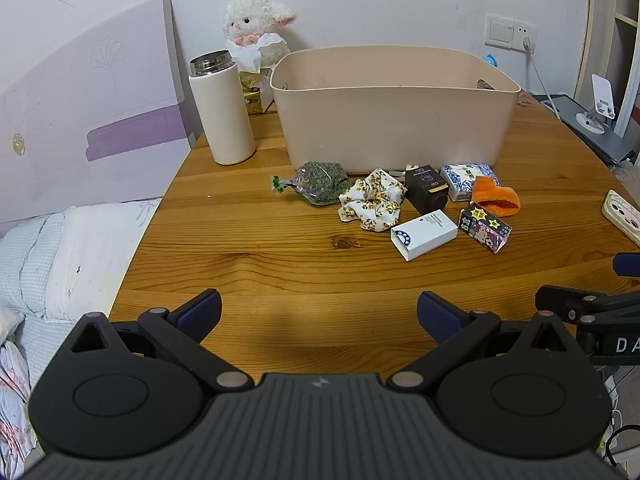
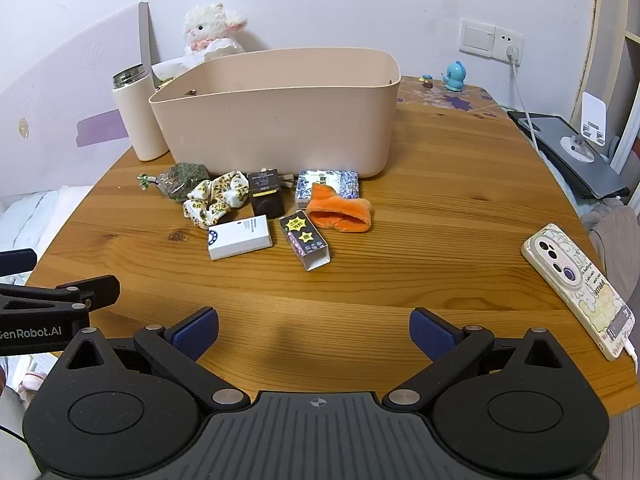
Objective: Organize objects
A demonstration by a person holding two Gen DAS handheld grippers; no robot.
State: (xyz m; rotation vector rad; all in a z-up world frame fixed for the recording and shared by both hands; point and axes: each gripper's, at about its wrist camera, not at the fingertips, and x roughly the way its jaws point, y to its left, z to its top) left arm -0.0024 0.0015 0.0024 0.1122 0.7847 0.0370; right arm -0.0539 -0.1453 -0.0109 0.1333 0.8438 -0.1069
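Observation:
A beige plastic bin [image 1: 394, 128] [image 2: 280, 128] stands at the back of the wooden table. In front of it lie a bag of dried green herbs [image 1: 320, 182] [image 2: 182, 180], a floral scrunchie [image 1: 372, 202] [image 2: 216, 200], a black box [image 1: 426, 194] [image 2: 266, 194], a blue-and-white packet [image 1: 466, 178] [image 2: 328, 186], an orange cloth pouch [image 1: 496, 200] [image 2: 340, 214], a white box [image 1: 424, 234] [image 2: 239, 237] and a small cartoon-printed box [image 1: 485, 229] [image 2: 305, 239]. My left gripper [image 1: 319, 312] and right gripper [image 2: 314, 330] hover open over the near table, with nothing between the fingers.
A white flask [image 1: 222, 110] [image 2: 138, 114] stands left of the bin, a plush lamb [image 1: 256, 30] [image 2: 212, 28] behind it. A phone [image 2: 580, 288] [image 1: 622, 214] lies near the right edge. A blue figurine [image 2: 454, 76], a laptop [image 2: 572, 152] and a bed [image 1: 52, 256] are around.

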